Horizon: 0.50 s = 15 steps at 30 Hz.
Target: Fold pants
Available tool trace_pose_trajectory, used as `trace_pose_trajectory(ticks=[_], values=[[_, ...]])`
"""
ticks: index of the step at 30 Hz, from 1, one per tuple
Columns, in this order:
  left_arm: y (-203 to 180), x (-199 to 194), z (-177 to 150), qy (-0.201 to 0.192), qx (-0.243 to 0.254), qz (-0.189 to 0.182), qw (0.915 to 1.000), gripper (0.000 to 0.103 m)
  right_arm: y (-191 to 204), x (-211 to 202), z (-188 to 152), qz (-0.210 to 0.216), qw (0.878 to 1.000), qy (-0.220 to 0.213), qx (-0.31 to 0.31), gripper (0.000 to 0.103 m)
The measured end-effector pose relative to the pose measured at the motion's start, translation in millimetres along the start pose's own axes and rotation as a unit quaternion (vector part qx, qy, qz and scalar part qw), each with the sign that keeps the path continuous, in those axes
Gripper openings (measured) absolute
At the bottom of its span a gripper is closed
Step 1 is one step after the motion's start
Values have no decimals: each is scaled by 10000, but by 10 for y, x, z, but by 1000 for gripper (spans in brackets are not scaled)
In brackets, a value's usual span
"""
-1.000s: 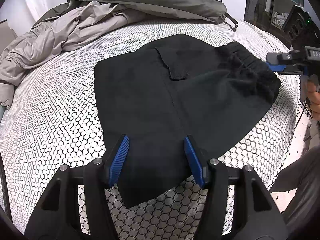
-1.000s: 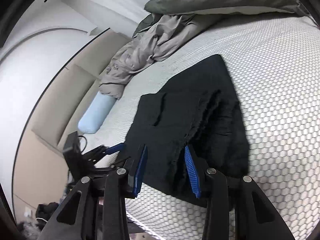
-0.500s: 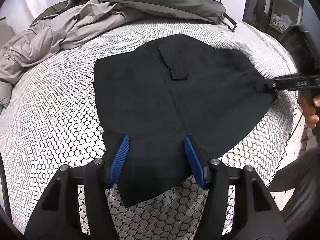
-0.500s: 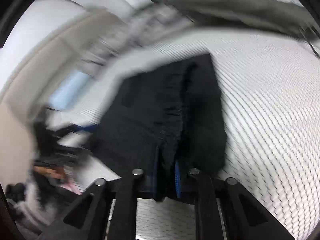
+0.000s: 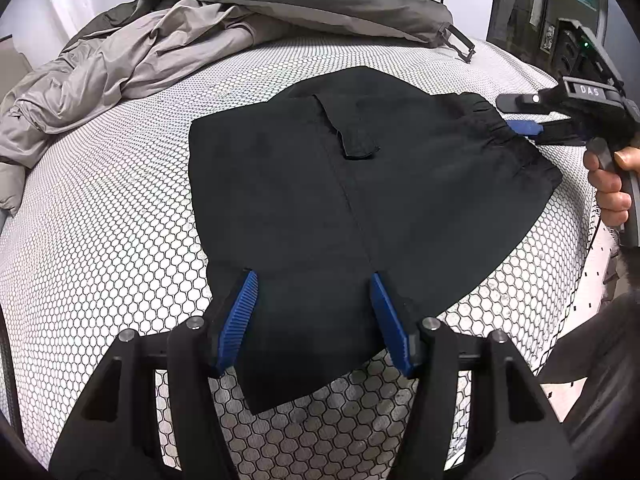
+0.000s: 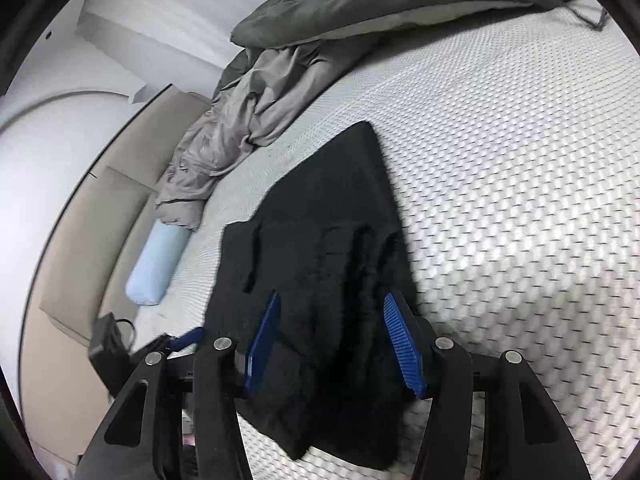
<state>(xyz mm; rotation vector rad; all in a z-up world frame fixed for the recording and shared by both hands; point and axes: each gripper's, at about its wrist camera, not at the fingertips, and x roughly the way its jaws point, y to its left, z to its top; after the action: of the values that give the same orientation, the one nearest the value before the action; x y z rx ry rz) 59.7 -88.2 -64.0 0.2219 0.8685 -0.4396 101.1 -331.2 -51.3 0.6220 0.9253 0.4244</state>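
Pants [image 5: 360, 208] flat on bed [image 5: 100, 240], long axis running between both jaws. Left gripper [image 5: 312, 312] half open over hem; right gripper [image 6: 332, 340] just reopened, straddling waistband, gripping nothing.

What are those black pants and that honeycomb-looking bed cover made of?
The black pants look like a matte woven cloth, probably cotton or a blend: no sheen, gathered elastic waist. The bed cover looks like quilted or printed white fabric with a dark hexagon pattern.
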Motion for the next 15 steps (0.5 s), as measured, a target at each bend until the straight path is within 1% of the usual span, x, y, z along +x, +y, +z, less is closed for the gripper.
trace_pose_trajectory(ticks=[3,6,9,12,14,15], values=[[0,-1,-3,-1,-4,1,10000,56,134,-10,23,66,9996,-57,-255,56],[-28,0,-3,4,-4,36,10000,56,241,-62,0,308,9987,-83,-401,56],[-40,5,0,6,-12,45,10000,57,267,-41,-62,210,9979,90,-608,56],[-41,5,2,9,-13,47,10000,57,177,93,-131,92,9979,427,-478,56],[-37,6,7,11,-19,45,10000,57,161,83,-177,93,9977,440,-504,53],[-37,6,4,12,-16,44,10000,57,180,44,-172,-5,9977,352,-576,53]])
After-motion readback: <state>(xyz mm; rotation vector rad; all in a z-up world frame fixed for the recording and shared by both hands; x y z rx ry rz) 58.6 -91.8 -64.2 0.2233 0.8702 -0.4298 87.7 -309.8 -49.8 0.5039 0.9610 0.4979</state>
